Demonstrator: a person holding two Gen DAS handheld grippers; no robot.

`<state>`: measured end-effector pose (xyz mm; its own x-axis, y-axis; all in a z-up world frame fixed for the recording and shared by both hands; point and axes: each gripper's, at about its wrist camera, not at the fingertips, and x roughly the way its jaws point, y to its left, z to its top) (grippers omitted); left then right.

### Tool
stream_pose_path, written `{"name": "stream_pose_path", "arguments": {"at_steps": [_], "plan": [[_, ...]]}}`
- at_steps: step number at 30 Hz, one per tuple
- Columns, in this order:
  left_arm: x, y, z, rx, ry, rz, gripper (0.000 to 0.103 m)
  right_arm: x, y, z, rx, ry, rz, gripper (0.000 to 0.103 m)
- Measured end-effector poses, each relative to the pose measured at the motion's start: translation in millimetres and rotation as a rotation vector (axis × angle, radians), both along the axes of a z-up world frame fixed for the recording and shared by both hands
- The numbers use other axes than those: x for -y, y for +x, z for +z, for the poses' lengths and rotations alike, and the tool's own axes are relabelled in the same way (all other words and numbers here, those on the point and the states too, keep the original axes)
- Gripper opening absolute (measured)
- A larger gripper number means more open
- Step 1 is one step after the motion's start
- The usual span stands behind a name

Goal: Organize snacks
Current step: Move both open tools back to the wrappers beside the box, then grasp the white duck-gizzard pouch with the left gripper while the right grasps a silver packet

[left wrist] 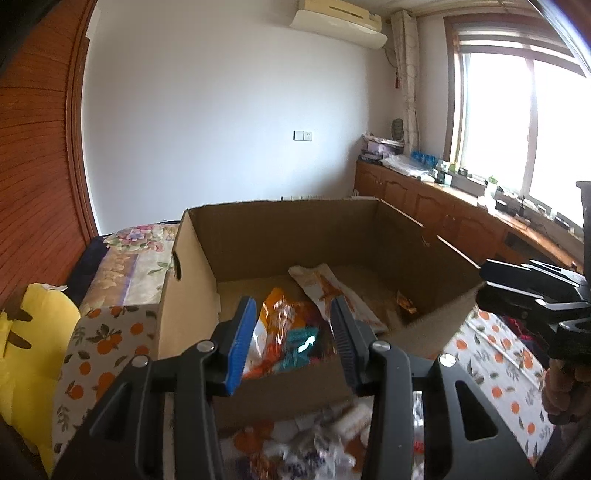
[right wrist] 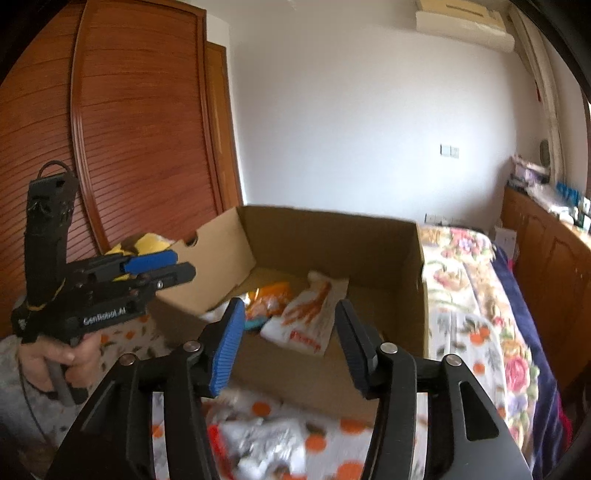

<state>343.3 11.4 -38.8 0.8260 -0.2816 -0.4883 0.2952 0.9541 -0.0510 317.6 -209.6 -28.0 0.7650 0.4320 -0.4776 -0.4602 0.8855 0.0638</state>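
Snacks in an open cardboard box
White-orange packet lies flat beside an orange bag; more packets lie outside.

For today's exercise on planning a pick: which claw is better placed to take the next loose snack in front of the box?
Probably the right claw: open and empty, with white packets directly beneath. The left claw, also empty, has narrower jaws.

A white wall carries an air conditioner; bright window above wooden cabinets.
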Motion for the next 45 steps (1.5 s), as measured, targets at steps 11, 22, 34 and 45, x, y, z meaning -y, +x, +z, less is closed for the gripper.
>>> {"name": "stream_pose_path", "arguments": {"at_steps": [11,22,34,45], "plan": [[-10,-54,-11,0.008,0.073,-0.021,0.045,3,-46,-61,-0.199,-0.026,-0.066,0.058],[-20,-72,-41,-0.082,0.113,-0.056,0.046,0,-49,-101,-0.371,0.042,-0.093,0.059],[-26,-61,-76,-0.174,0.108,-0.059,0.045,-11,-27,-114,-0.464,0.086,-0.108,0.059],[-32,-54,-84,-0.216,0.055,-0.063,0.046,-17,0,-111,-0.477,0.037,-0.152,0.062]]}}
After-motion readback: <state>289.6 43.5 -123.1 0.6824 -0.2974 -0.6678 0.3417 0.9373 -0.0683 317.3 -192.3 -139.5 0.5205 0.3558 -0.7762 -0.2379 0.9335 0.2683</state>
